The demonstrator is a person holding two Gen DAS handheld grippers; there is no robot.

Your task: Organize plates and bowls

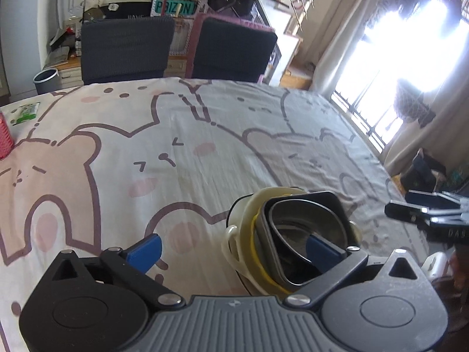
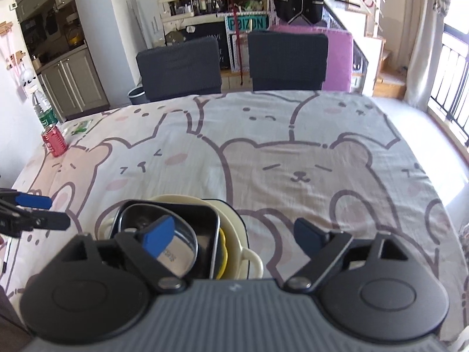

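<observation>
Nearest the left wrist camera, the left gripper [image 1: 234, 248] is hovering with its jaws spread wide and gripping nothing. Its right blue pad [image 1: 321, 248] is showing in front of the hollow of the steel bowl [image 1: 304, 228], while the left pad is sitting over bare cloth. Whether that pad is touching the bowl cannot be told.

The right gripper [image 2: 234, 239] is likewise standing open and empty. Its left pad [image 2: 156, 239] is overlapping the steel bowl [image 2: 178, 256], and its right pad is lying over the cloth, apart from the dishes.

The dishes are resting nested at the near edge of the desk [image 2: 293, 152]: the steel bowl inside a black square dish [image 2: 176, 205], that inside a cream handled bowl [image 2: 234, 234], with a yellow rim [image 2: 224, 252] peeking between them.

Farther out, a red can [image 2: 55, 141] is standing at the desk's left edge, and two dark chairs [image 2: 288, 58] are waiting beyond the far side.
</observation>
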